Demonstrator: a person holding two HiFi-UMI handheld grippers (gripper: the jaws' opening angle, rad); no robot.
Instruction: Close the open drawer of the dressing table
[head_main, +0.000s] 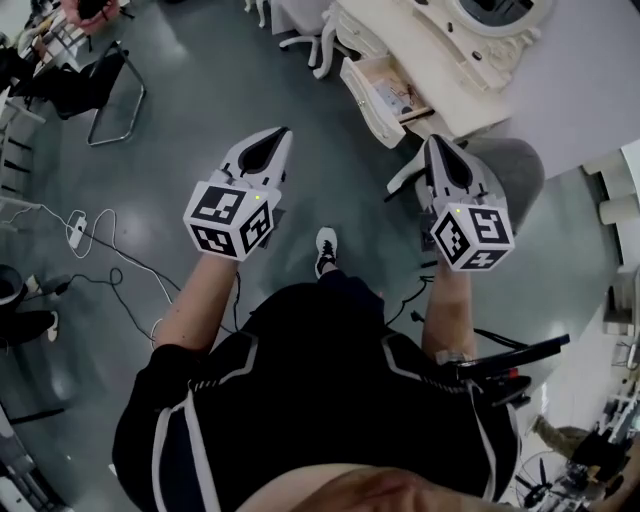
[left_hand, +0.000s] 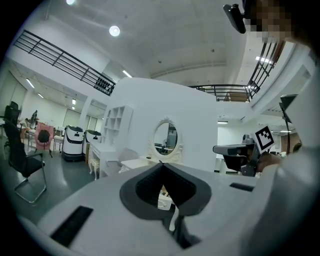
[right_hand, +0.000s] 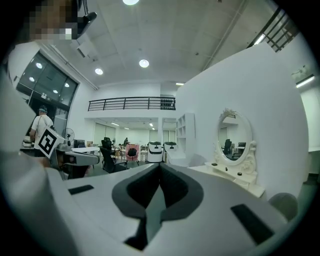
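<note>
The cream dressing table (head_main: 440, 60) stands at the upper right of the head view, and its drawer (head_main: 383, 92) is pulled out toward me with some small items inside. Both grippers hang in the air short of it, over the floor. My left gripper (head_main: 283, 134) is shut and holds nothing; it sits left of the drawer. My right gripper (head_main: 433, 143) is shut and holds nothing, just below the table's front corner. The left gripper view has its jaws (left_hand: 161, 165) closed below the oval mirror (left_hand: 165, 138). In the right gripper view the mirror (right_hand: 234, 138) is to the right of the closed jaws (right_hand: 160, 166).
A grey round stool (head_main: 515, 165) stands beside my right gripper, against the table. A black chair (head_main: 100, 85) is at the far left, and cables (head_main: 100, 250) trail over the grey floor. White chair legs (head_main: 305, 40) show left of the table. My shoe (head_main: 326, 248) is below the grippers.
</note>
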